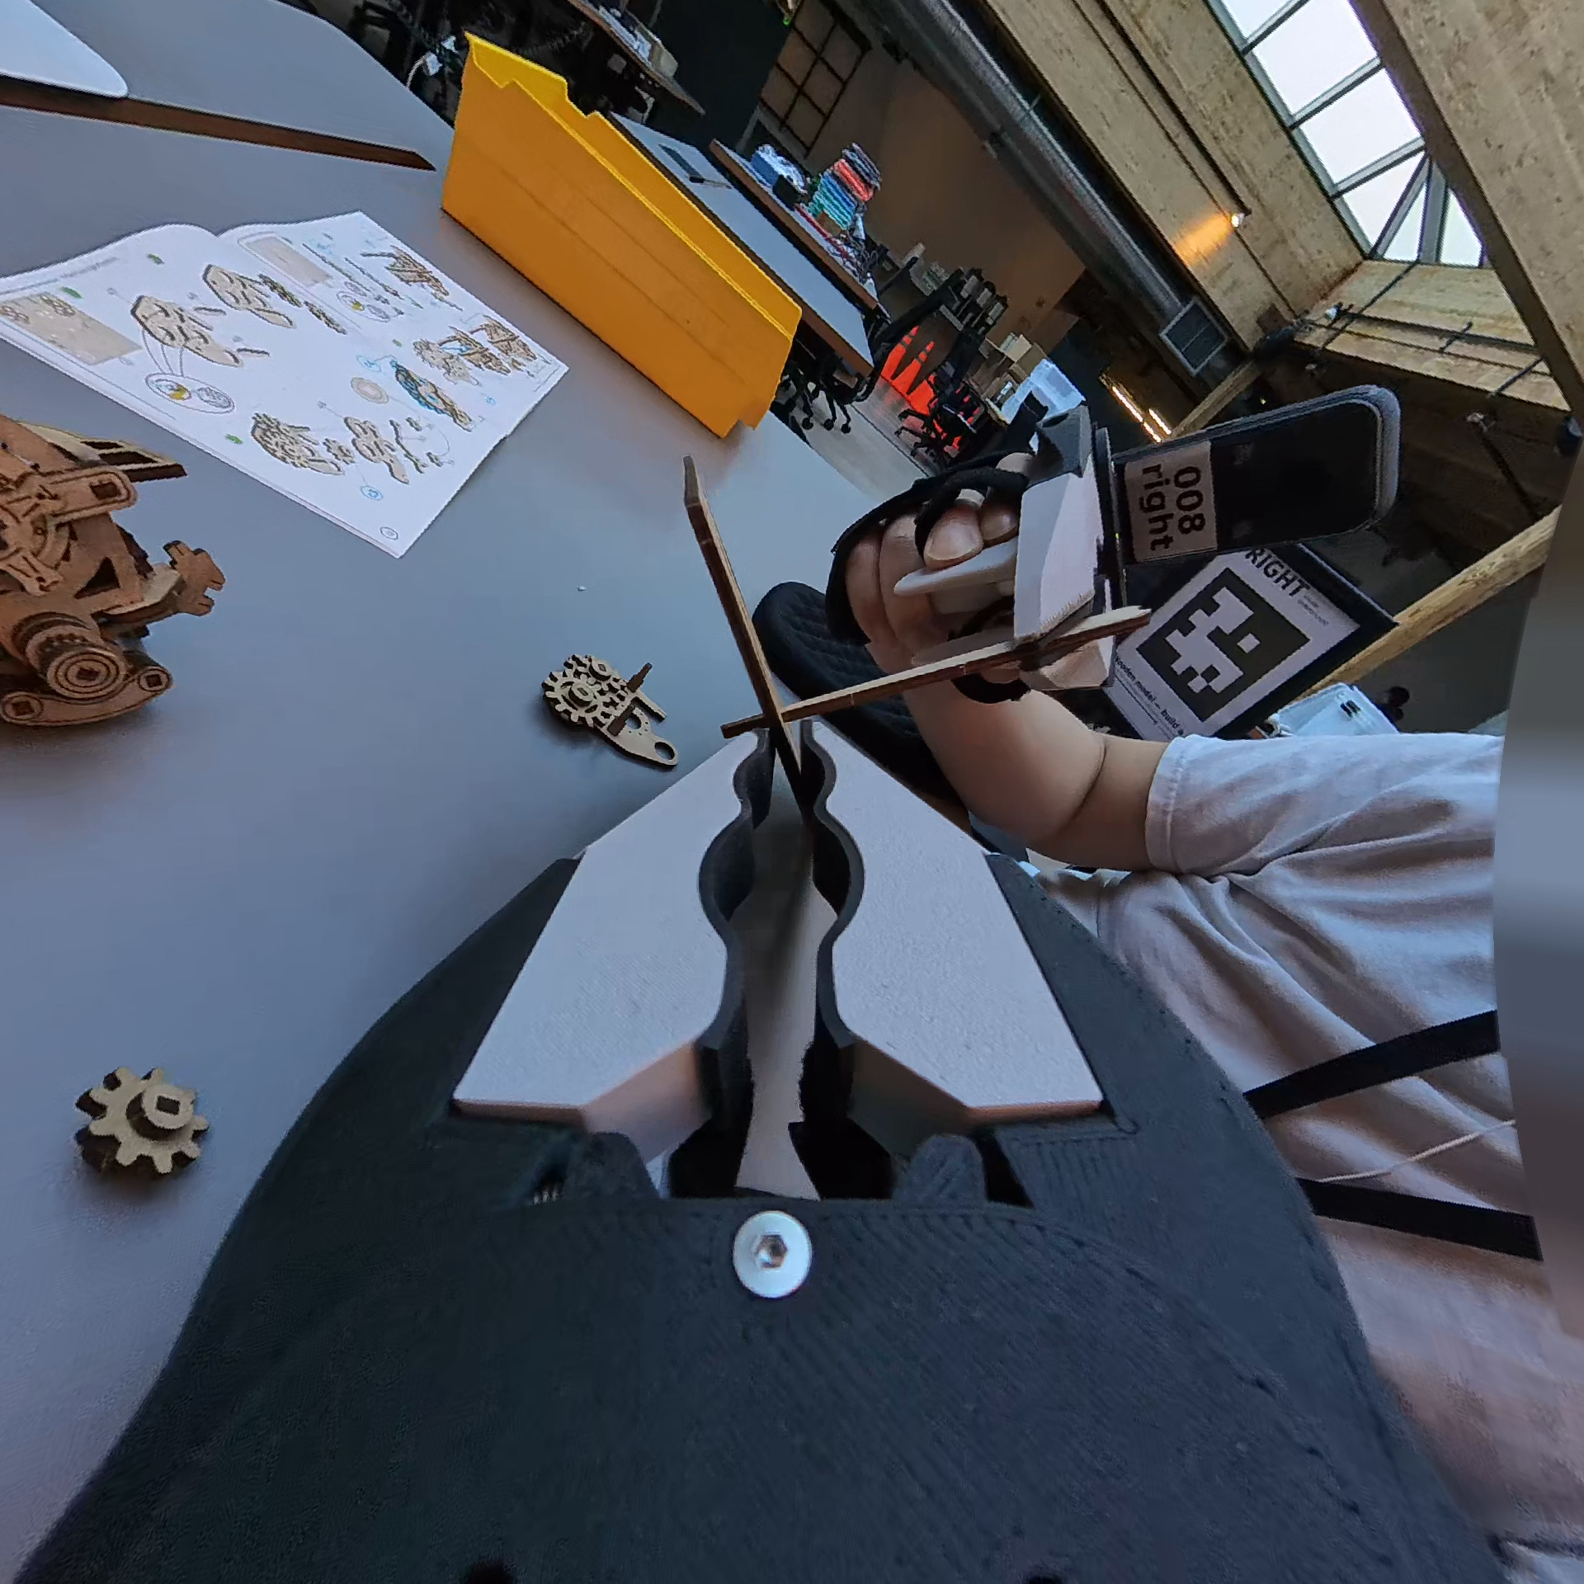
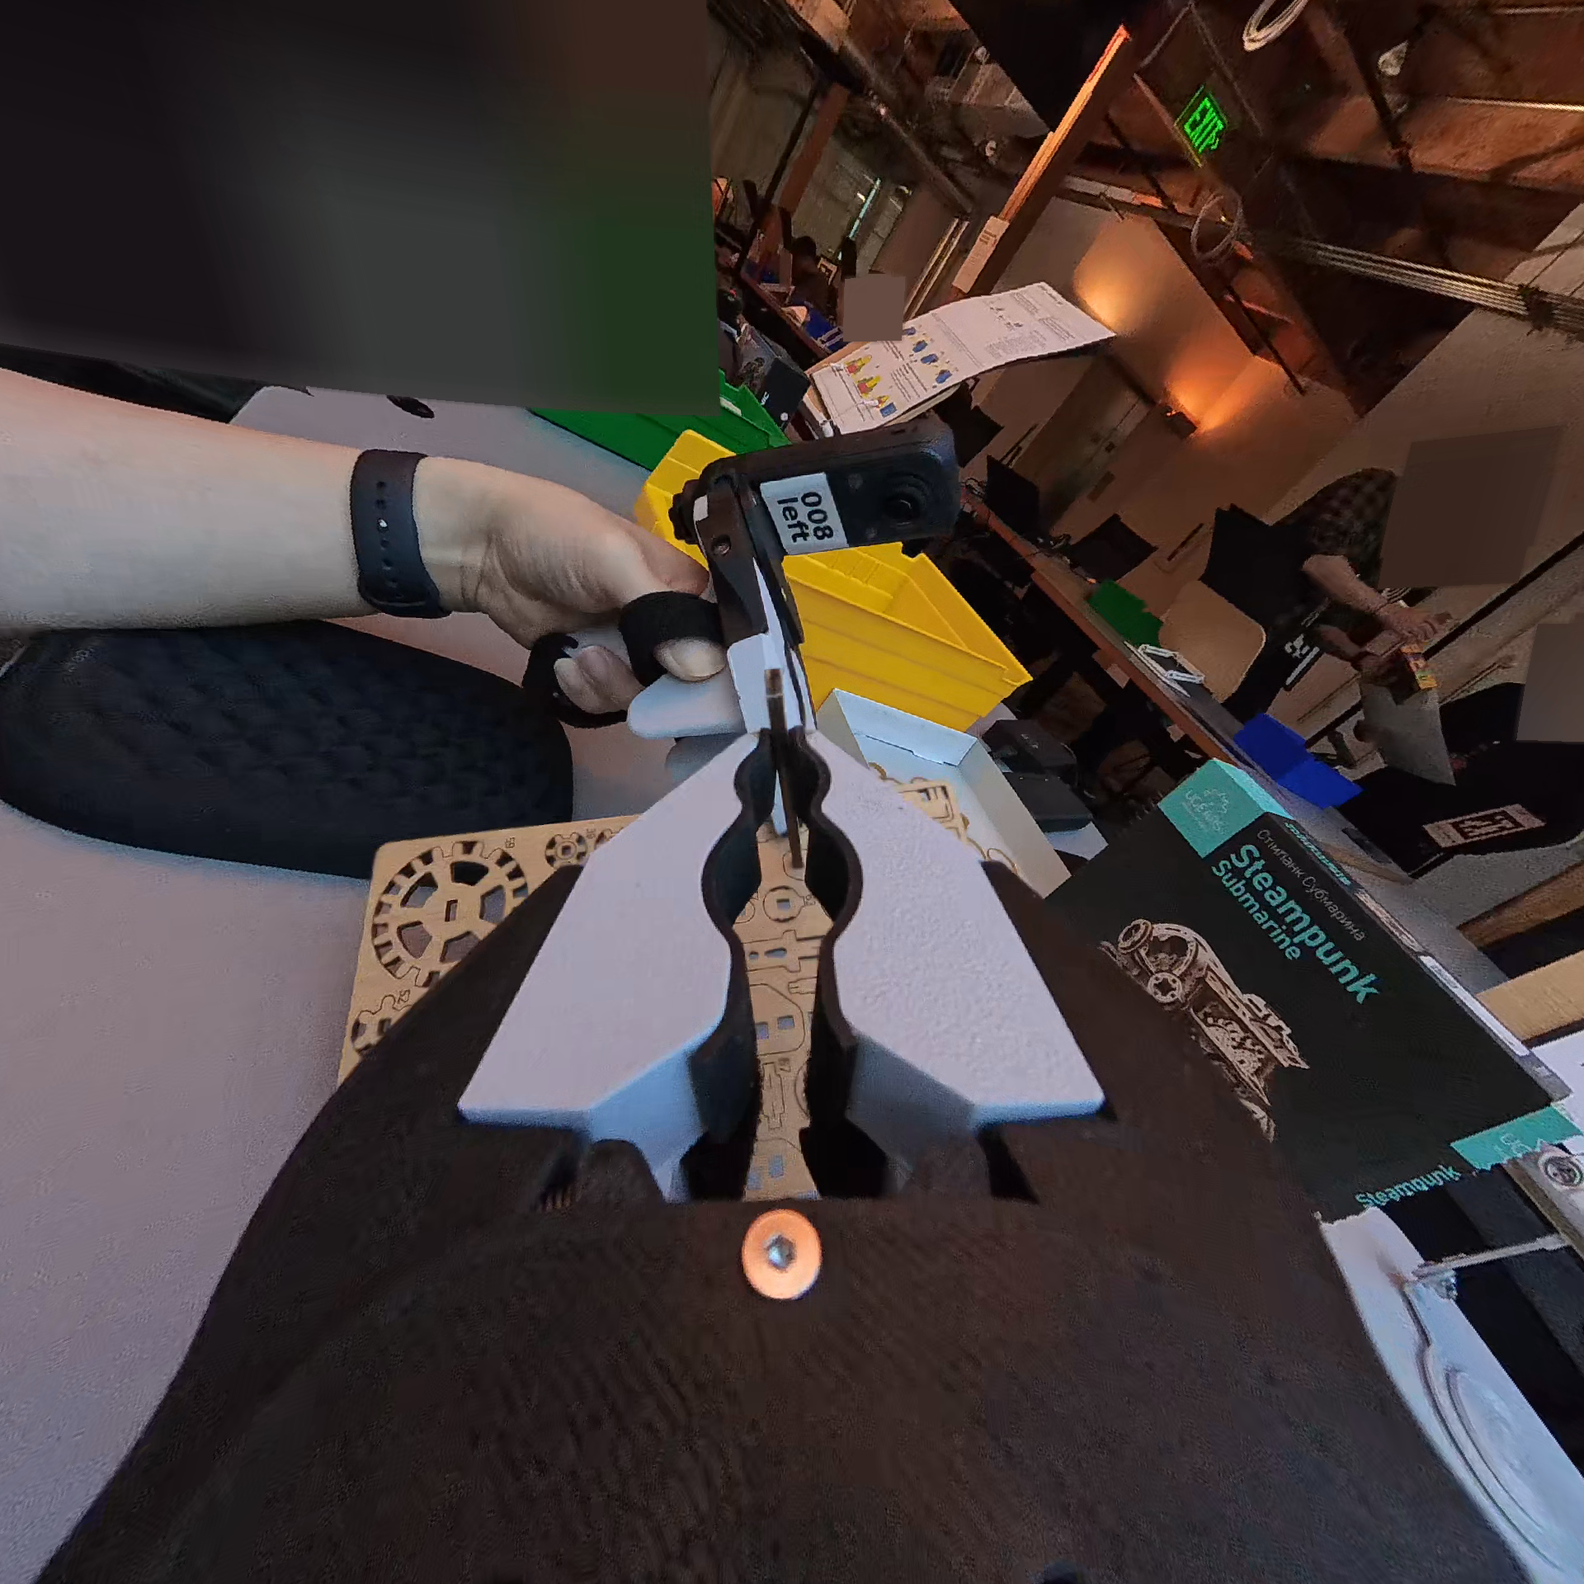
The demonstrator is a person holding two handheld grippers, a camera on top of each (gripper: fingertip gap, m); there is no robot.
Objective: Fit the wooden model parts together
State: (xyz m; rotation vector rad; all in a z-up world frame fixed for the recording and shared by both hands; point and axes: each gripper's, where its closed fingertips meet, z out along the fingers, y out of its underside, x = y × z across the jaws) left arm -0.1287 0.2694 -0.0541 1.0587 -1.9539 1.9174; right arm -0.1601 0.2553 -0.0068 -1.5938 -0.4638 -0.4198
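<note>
My left gripper (image 1: 782, 754) is shut on a thin flat wooden part (image 1: 737, 617) that stands up edge-on from its tips. My right gripper (image 2: 782, 754) is shut on a second thin wooden part (image 2: 784, 771), also seen edge-on. In the left wrist view the right gripper (image 1: 1063, 634) holds that part (image 1: 926, 673) nearly level, and its free end crosses and touches the left part just above my left fingertips. In the right wrist view the left gripper (image 2: 754, 686) is close behind the right tips. Both are held above the table edge.
On the grey table (image 1: 411, 857) lie a partly built wooden model (image 1: 69, 583), a small gear assembly (image 1: 600, 699), a loose gear (image 1: 141, 1119), an instruction booklet (image 1: 283, 360) and a yellow bin (image 1: 617, 240). A cut wooden sheet (image 2: 446, 909) and a dark kit box (image 2: 1303, 986) lie under the right gripper. There is about 6 centimetres between the tips of the two grippers. The loose gear (image 1: 141, 1119) lies some 15 centimetres from my left tips, 20 centimetres from my right tips.
</note>
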